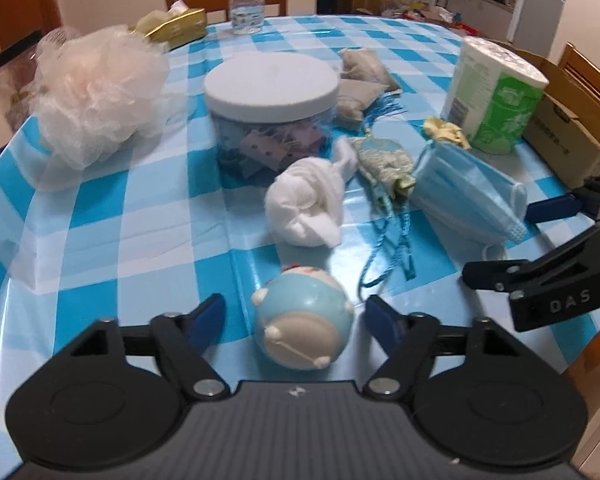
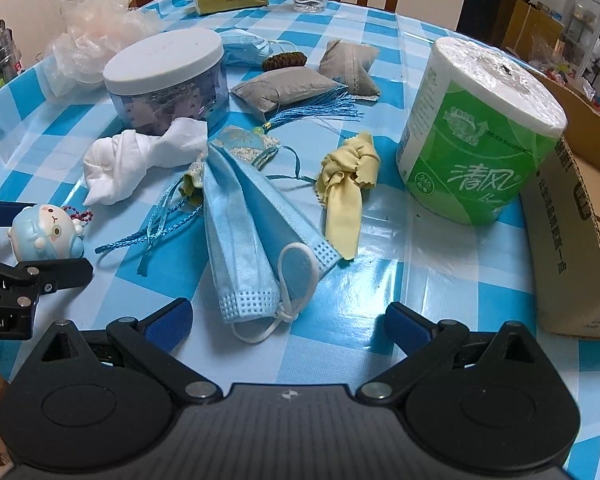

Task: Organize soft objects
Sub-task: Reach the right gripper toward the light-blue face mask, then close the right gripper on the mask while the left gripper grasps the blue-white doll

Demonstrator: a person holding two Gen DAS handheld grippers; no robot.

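Blue figurine keychain [image 1: 302, 326]: on the checked tablecloth [image 1: 100, 216], directly between the left gripper [image 1: 296, 318] fingers.
Jaws parted, pads either side, not touching; right gripper [image 2: 288, 318] gapes empty beside the face mask [image 2: 256, 240].

Table [image 2: 380, 292] cloth: blue & white checks. Face mask [image 2: 256, 240] lt blue w/ white loops; toilet roll [image 2: 472, 152] wrapper green & white. Cloth [image 2: 348, 184] pale yellow, toy [image 1: 304, 320] lt blue & cream.

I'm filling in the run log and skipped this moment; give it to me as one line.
left tool: open around blue toy, pads not touching | right tool: open, empty, over face mask | cardboard box: nothing visible inside
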